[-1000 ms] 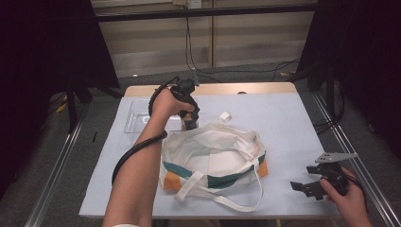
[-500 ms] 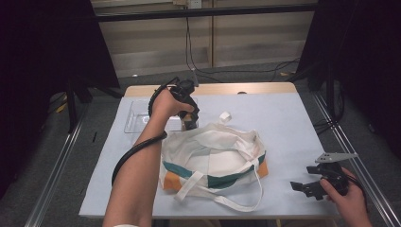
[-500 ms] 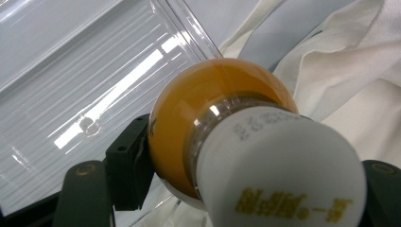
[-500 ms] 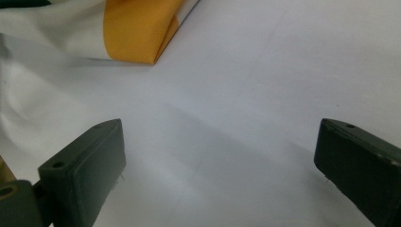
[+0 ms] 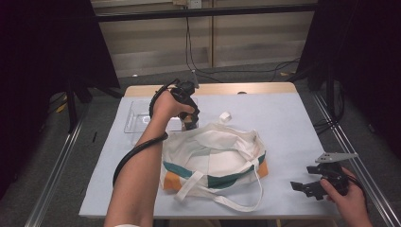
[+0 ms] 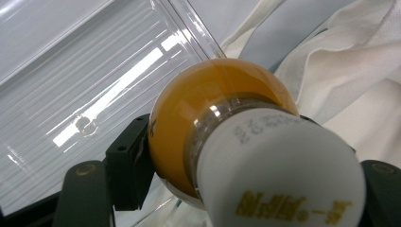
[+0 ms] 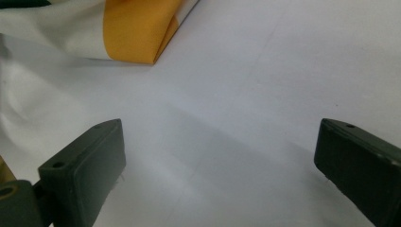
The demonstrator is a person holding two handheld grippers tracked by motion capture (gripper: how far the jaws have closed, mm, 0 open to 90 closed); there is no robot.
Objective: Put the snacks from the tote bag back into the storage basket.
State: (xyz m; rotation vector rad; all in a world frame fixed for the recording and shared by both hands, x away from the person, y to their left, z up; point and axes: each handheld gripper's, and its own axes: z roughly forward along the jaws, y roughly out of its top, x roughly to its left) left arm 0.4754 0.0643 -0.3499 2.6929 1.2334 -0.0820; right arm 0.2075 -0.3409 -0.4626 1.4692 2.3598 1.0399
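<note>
- Left gripper (image 5: 191,124) clamps an orange-and-white bulb (image 6: 227,137), held above the gap between the clear tray (image 5: 137,118) and the tote bag (image 5: 215,156).
- Right gripper (image 5: 318,182) rests wide open and empty, well apart by the table's near-right corner.
- Risk, as I judge it — the round glass could slip from the pads or knock the tray's rim.
- Open table lies beyond the bag.

bare table (image 5: 302,127) right of bag (image 5: 213,158)
</note>
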